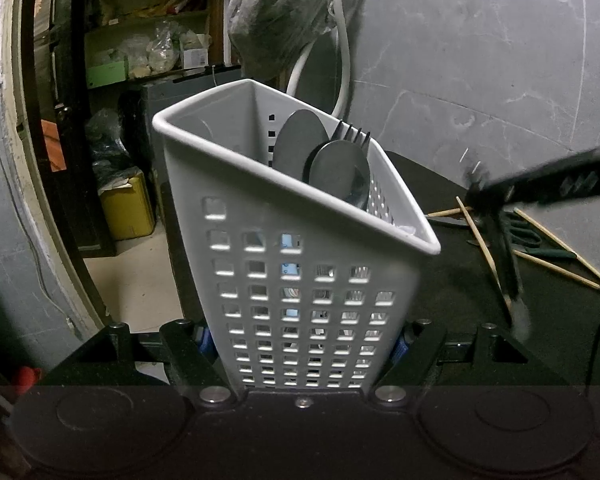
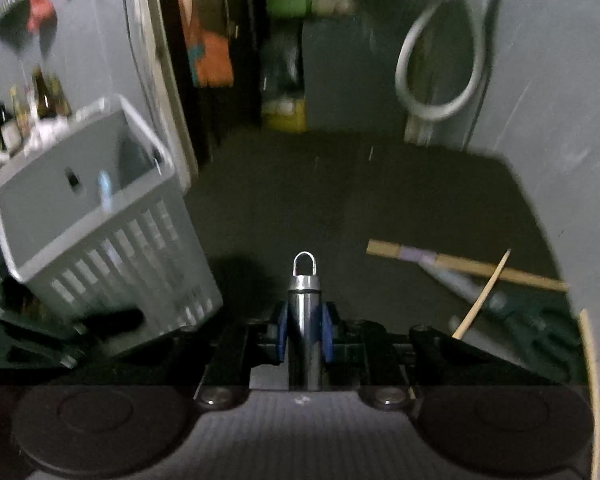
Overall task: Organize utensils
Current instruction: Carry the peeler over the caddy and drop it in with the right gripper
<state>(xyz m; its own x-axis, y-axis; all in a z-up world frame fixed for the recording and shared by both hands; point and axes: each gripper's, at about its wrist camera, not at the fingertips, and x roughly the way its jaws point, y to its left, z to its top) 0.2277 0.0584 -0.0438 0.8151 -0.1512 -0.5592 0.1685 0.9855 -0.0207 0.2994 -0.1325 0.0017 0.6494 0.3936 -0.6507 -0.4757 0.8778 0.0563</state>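
Note:
A white perforated utensil basket [image 1: 300, 280] stands tilted between the fingers of my left gripper [image 1: 302, 340], whose blue pads press on its two sides. Inside it are two black round-headed utensils [image 1: 340, 176] and a black fork [image 1: 352, 132]. My right gripper [image 2: 304, 328] is shut on a shiny metal handle [image 2: 305, 304] with a loop at its end, pointing away from the camera. In the left wrist view the right gripper [image 1: 488, 196] is a blurred shape at the right, over the table, with that utensil [image 1: 508, 272] hanging below it. The basket [image 2: 100, 220] lies to its left.
On the dark table top [image 2: 340, 200] lie wooden chopsticks [image 2: 468, 268] and green-handled scissors [image 2: 540, 328] at the right. A white hose [image 2: 440, 80] hangs on the grey wall behind. Bottles [image 2: 40, 96] stand far left, and a doorway with shelves [image 1: 140, 40] opens beyond the basket.

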